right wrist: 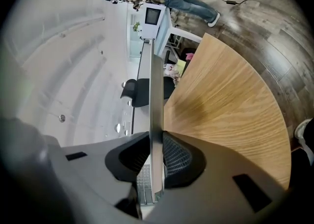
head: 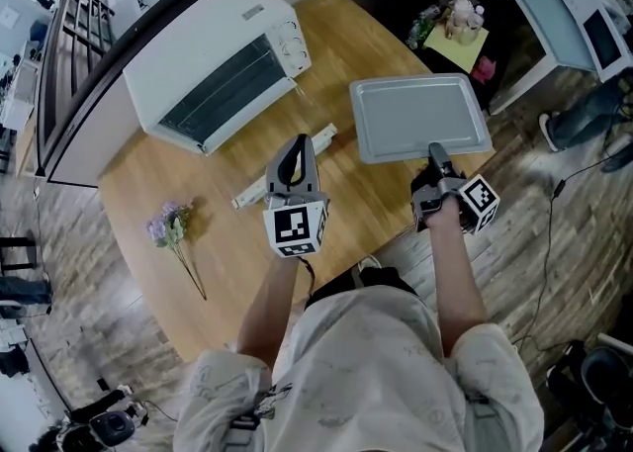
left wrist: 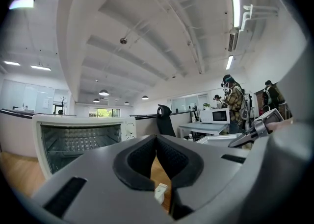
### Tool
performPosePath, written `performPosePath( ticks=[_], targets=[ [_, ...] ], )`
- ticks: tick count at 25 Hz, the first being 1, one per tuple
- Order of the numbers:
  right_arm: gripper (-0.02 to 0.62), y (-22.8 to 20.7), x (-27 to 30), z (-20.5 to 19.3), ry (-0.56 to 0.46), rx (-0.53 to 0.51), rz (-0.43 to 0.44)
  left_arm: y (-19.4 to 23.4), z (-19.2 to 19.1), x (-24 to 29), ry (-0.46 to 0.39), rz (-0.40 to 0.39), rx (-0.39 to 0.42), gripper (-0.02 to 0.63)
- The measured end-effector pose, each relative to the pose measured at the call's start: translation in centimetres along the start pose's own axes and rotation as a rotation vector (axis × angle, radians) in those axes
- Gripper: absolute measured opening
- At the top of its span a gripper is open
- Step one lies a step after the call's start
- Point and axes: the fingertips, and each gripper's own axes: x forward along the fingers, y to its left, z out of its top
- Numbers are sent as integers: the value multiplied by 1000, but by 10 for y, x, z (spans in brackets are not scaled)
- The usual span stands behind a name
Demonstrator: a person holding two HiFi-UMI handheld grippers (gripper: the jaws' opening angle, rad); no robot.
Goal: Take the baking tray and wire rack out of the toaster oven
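The right gripper (head: pixel 435 152) is clenched on the near rim of the tray (head: pixel 420 116), which hangs flat over the right side of the table (head: pixel 227 242), out of the oven (head: pixel 213 54) and well apart from it. In the right gripper view the tray (right wrist: pixel 156 95) runs edge-on up the middle of the frame, with both pads pressed on it. The left gripper (head: pixel 299 141) is at the centre of the head view with its jaws closed together and nothing between them. Its own view looks level at the oven (left wrist: pixel 78 139) at the left, where the rack (left wrist: pixel 73 150) shows inside. The white oven sits at the upper left of the table, its glass front facing the person. The print by its knobs is too small to read. A white strip (head: pixel 249 195) lies on the wood under the left gripper, and purple flowers (head: pixel 170 226) lie at the lower left. Each gripper's cube (head: pixel 295 227) carries black-and-white square markers but no readable words.
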Motion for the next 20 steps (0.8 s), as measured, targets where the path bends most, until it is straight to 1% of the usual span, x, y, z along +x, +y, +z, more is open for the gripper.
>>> performPosePath(
  ticks=[8, 15, 20],
  targets=[
    [91, -27, -6, -2, -10, 26, -53, -3, -11, -2, 31, -11, -3, 15],
    [92, -60, -10, -6, -9, 49, -124, -12, -31, -6, 77, -27, -11, 15],
    [89, -74, -9, -8, -19, 72, -162, -13, -39, -8, 101, -31, -16, 15]
  ],
)
